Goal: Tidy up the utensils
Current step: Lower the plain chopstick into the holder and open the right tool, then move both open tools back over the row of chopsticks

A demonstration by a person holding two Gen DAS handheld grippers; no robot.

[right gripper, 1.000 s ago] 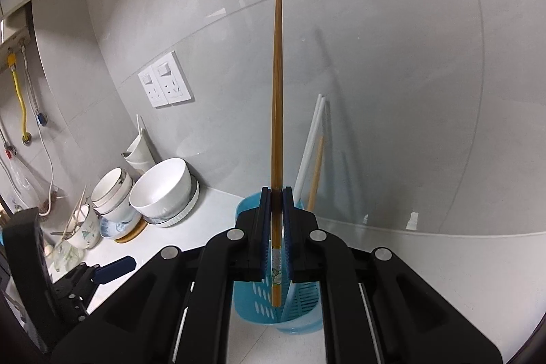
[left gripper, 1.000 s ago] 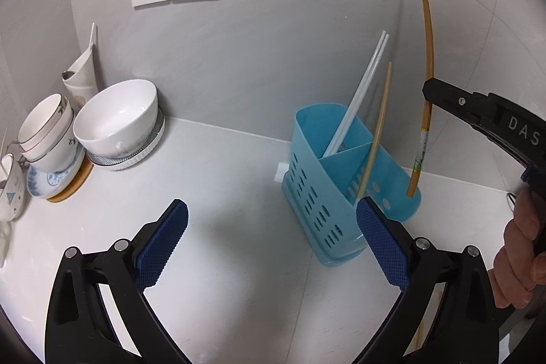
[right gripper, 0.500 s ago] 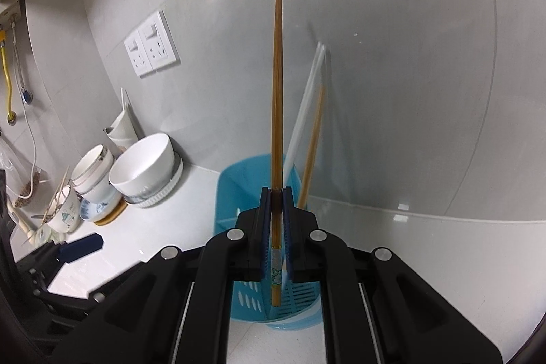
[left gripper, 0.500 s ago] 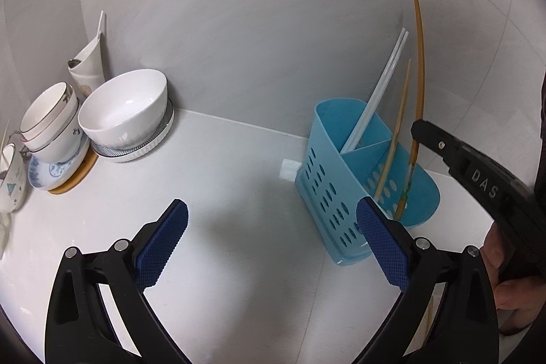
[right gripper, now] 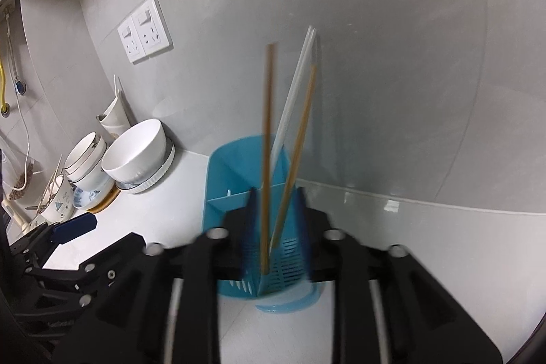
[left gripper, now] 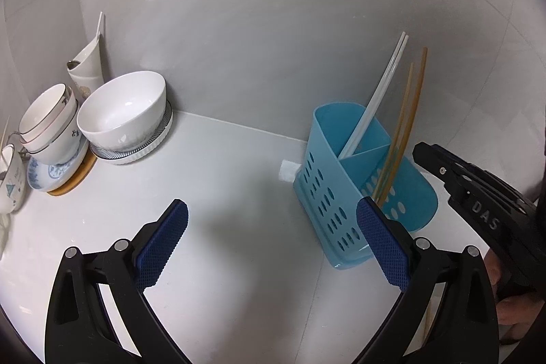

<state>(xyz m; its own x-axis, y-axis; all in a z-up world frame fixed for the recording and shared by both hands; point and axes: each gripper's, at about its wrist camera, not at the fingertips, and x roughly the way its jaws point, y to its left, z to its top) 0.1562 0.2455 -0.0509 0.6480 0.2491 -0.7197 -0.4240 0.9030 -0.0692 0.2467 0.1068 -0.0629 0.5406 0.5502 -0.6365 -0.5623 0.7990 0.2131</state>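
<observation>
While both grippers gape (right one (right gripper: pixel 274 227) blurred, seemingly empty), the white counter (left gripper: pixel 221 179) meets grey wall tiles (left gripper: pixel 290 39).

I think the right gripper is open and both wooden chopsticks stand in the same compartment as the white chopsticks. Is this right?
Not quite. In the left wrist view the wooden chopsticks stand in the blue holder's compartment on the other side of the divider from the white chopsticks. The right gripper is indeed open.
</observation>
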